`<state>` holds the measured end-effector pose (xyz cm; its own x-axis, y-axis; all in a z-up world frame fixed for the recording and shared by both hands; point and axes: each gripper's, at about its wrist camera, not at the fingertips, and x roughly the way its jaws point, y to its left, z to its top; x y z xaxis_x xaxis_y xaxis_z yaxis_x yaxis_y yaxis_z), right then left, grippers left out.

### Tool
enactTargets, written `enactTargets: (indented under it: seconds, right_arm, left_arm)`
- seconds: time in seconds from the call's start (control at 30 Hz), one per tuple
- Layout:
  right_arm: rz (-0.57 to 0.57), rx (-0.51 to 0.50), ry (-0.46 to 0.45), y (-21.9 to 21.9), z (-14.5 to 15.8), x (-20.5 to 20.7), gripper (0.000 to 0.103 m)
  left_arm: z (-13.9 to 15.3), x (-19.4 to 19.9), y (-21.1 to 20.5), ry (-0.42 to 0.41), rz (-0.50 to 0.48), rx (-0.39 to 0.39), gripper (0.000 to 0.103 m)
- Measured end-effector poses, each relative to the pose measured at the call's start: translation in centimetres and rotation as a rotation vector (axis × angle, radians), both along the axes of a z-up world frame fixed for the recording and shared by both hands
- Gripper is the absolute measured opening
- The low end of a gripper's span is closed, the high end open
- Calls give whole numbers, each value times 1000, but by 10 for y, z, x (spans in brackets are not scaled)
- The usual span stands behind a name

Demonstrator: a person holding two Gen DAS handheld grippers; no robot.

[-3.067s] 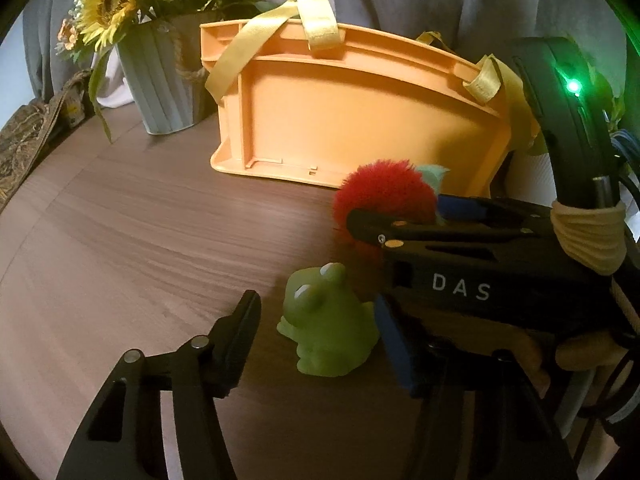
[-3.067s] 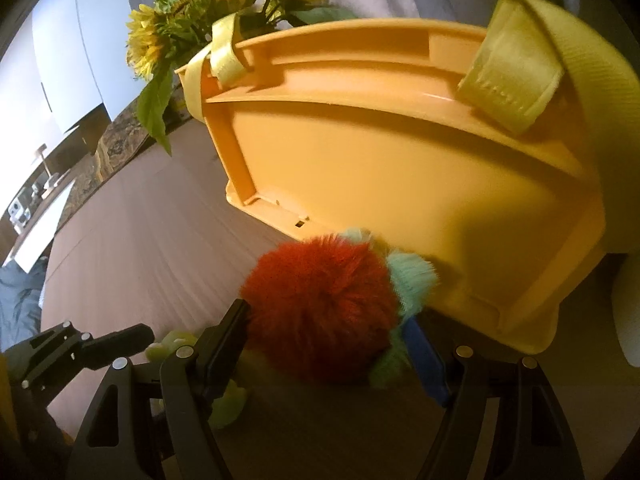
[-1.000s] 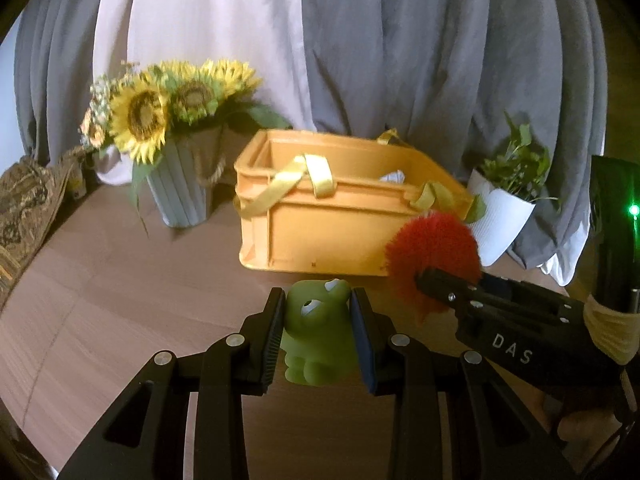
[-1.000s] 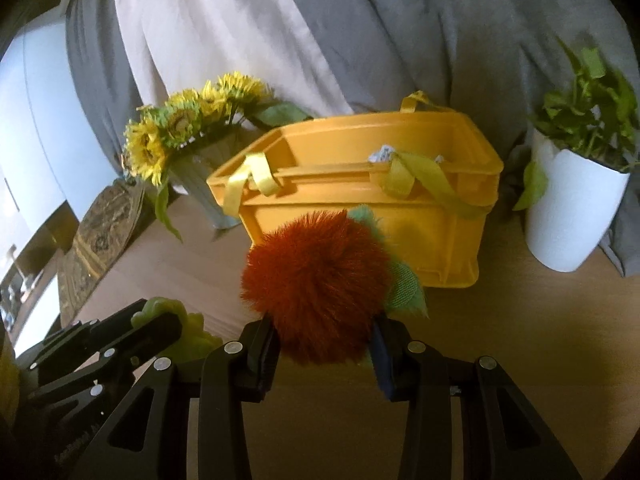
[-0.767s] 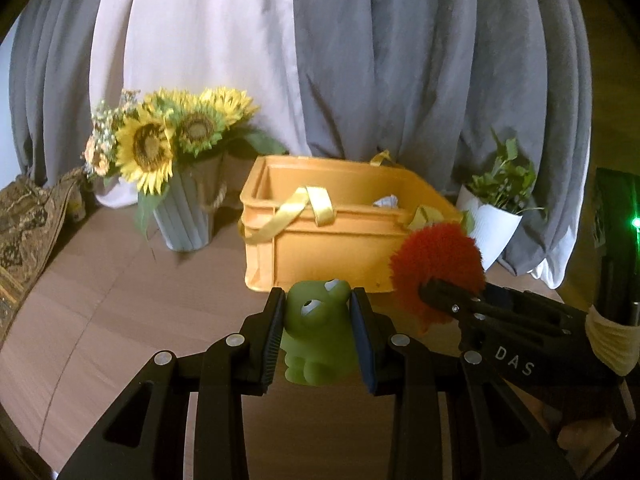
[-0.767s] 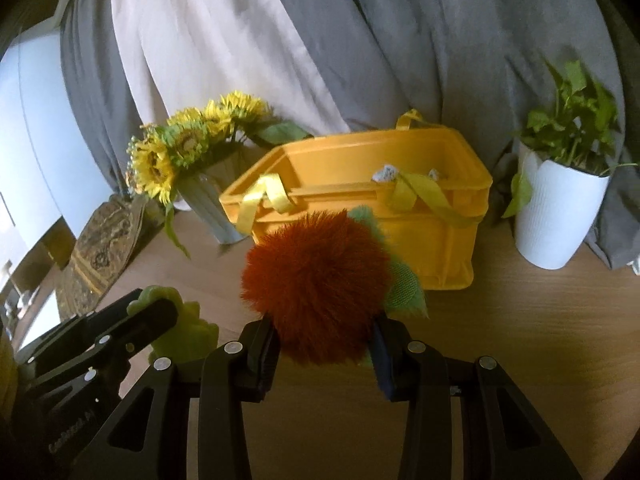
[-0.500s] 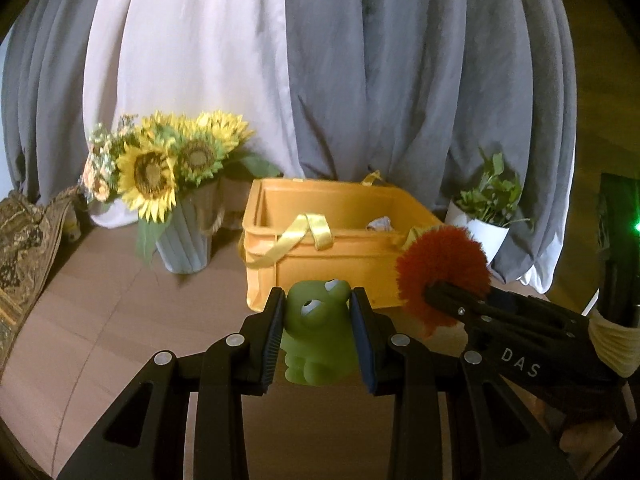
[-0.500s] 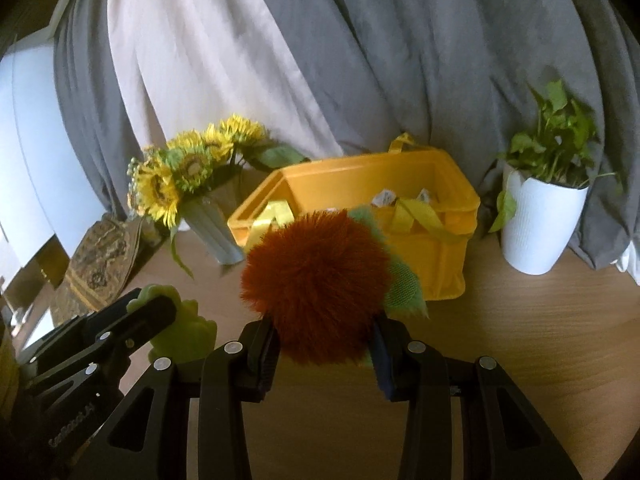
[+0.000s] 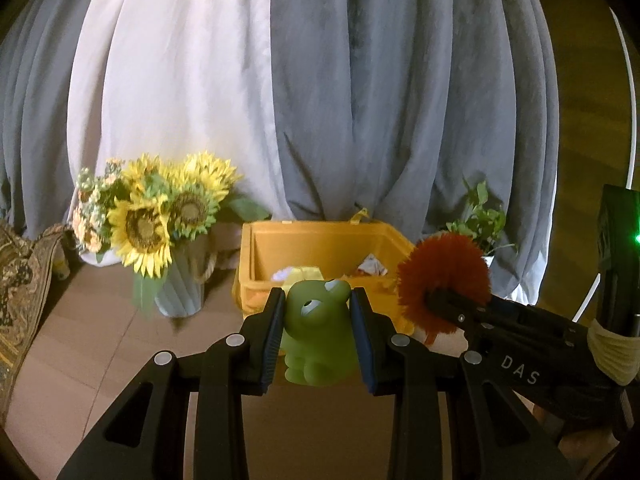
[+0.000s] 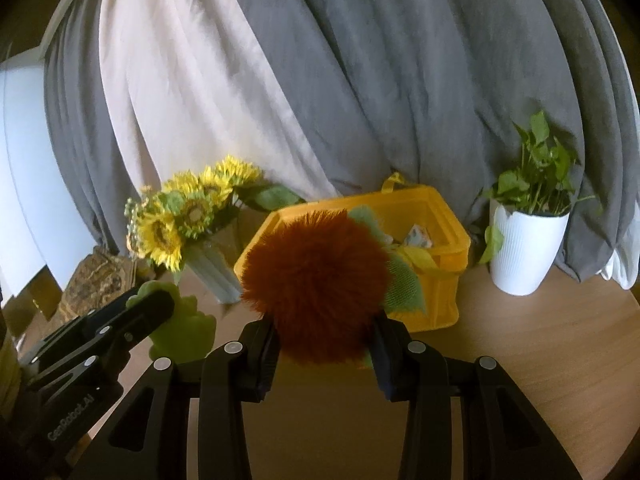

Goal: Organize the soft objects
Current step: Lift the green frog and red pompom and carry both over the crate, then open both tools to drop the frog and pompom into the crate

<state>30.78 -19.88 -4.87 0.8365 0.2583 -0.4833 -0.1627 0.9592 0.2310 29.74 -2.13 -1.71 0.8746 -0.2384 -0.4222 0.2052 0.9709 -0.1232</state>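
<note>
My left gripper is shut on a soft green frog toy, held in the air in front of the orange crate. My right gripper is shut on a fluffy red pompom toy with green leaves, also lifted above the table. In the left wrist view the red pompom toy and the right gripper show at the right. In the right wrist view the green frog toy shows at the lower left, in front of the orange crate. Small items lie inside the crate.
A vase of sunflowers stands left of the crate. A white pot with a green plant stands to its right. Grey and white curtains hang behind. A patterned cloth lies at the far left of the wooden table.
Both grippers have risen with their toys, so the crate looks lower and smaller and its inside now shows. The grips have not changed.
</note>
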Motion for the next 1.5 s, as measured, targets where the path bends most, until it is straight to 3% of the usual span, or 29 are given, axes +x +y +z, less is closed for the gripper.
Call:
enactTargets:
  seconds: [0.43, 0.9, 1.5]
  right_arm:
    - [-33, 8, -70, 5, 20, 20, 41]
    - [-51, -10, -102, -4, 30, 63, 41]
    - [-49, -5, -47, -8, 12, 148, 41]
  left_arm:
    - [20, 34, 7, -62, -8, -9, 33]
    - [38, 81, -16, -124, -33, 1, 33]
    - [20, 169, -30, -82, -48, 44, 33]
